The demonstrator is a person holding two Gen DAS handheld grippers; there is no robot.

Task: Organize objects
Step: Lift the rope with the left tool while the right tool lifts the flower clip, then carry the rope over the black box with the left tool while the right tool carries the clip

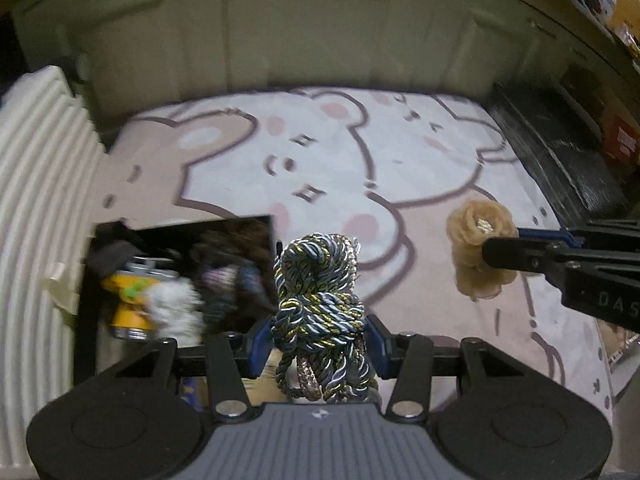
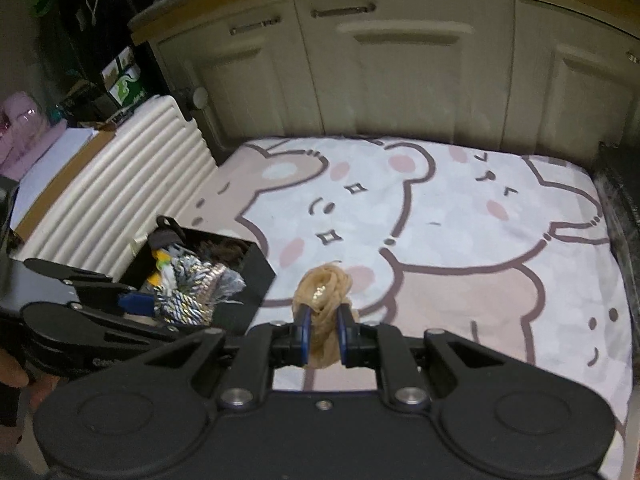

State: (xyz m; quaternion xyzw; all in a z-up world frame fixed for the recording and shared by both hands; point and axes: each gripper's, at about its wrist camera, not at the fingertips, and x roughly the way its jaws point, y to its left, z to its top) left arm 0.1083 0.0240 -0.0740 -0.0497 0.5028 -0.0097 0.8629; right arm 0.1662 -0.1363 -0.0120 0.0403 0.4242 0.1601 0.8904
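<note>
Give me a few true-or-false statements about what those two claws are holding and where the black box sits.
1. The left gripper holds a knotted cord bundle. True.
2. The right gripper is empty. False: it pinches a beige fabric flower.
3. The black box sits on the cartoon bear mat. True.
4. The black box is empty. False: small items fill it.
5. The flower lies on the mat. False: it is held.
</note>
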